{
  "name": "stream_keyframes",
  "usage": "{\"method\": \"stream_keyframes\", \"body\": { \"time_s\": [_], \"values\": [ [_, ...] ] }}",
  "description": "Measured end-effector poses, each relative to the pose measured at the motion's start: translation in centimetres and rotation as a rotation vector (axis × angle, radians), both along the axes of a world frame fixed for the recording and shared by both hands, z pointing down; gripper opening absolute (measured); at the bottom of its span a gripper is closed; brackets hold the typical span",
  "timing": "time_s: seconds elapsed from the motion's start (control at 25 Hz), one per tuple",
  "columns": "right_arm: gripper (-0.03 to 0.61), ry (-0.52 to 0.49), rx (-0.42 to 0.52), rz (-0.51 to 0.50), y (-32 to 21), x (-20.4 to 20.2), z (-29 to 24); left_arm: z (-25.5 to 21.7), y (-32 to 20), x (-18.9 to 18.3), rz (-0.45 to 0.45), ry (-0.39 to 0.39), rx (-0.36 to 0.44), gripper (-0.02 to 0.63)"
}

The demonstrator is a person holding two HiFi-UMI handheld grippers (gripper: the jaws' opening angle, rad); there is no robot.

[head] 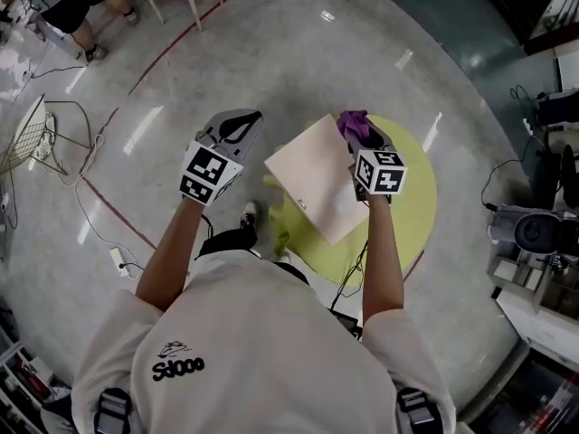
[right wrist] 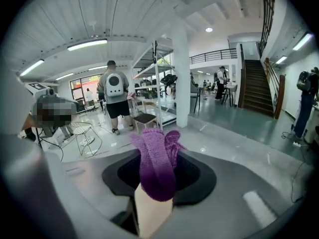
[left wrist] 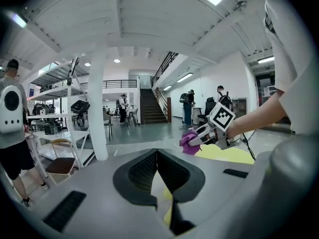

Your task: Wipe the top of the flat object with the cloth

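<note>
On the round yellow-green counter (head: pixel 418 197) lies the pale square flat board (head: pixel 315 183). I'd judge the wiping barely begun (most of its top is yet to cover). The right gripper (head: pixel 364 139), forearm stretched forward, is at the board's far right corner with its jaws clamping the fuzzy purple cloth (head: pixel 353 123). The left gripper (head: pixel 237 127) hovers to the left, jaws together and empty.

The count comes to two grippers, a left gripper (head: pixel 239 127) and a right gripper (head: pixel 364 141), one purple cloth (head: pixel 353 124), one pale flat board (head: pixel 317 181), one round yellow table (head: pixel 412 212), one wire chair (head: pixel 30 134) and one white power strip (head: pixel 118 259).
</note>
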State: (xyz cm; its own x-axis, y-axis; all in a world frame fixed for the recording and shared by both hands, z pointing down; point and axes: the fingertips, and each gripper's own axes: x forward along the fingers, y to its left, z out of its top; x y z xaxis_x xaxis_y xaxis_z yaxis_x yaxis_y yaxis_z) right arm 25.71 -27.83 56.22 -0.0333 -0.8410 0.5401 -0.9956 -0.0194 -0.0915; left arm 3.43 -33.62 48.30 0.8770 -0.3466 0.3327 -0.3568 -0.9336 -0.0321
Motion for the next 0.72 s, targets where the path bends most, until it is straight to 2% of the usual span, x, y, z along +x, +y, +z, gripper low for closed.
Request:
{"method": "stream_keyframes", "body": {
  "time_s": [0.24, 0.44, 0.6, 0.72],
  "values": [
    [0.156, 0.019, -0.129, 0.016, -3.5, 1.0, 5.6, 2.0, -2.8, -1.3, -0.033, -0.025, -0.031, 0.006],
    [0.157, 0.032, -0.212, 0.022, -4.5, 1.0, 8.9, 3.4, -3.4, -2.5, -0.040, -0.060, -0.056, 0.006],
    [0.161, 0.009, -0.219, 0.028, -4.7, 0.6, 10.2, 2.8, -3.7, -2.9, -0.070, -0.069, -0.039, 0.006],
    [0.161, 0.029, -0.210, 0.005, -4.6, -0.8, 10.0, 2.7, -3.4, -4.1, -0.109, -0.074, -0.041, 0.006]
  ]
}}
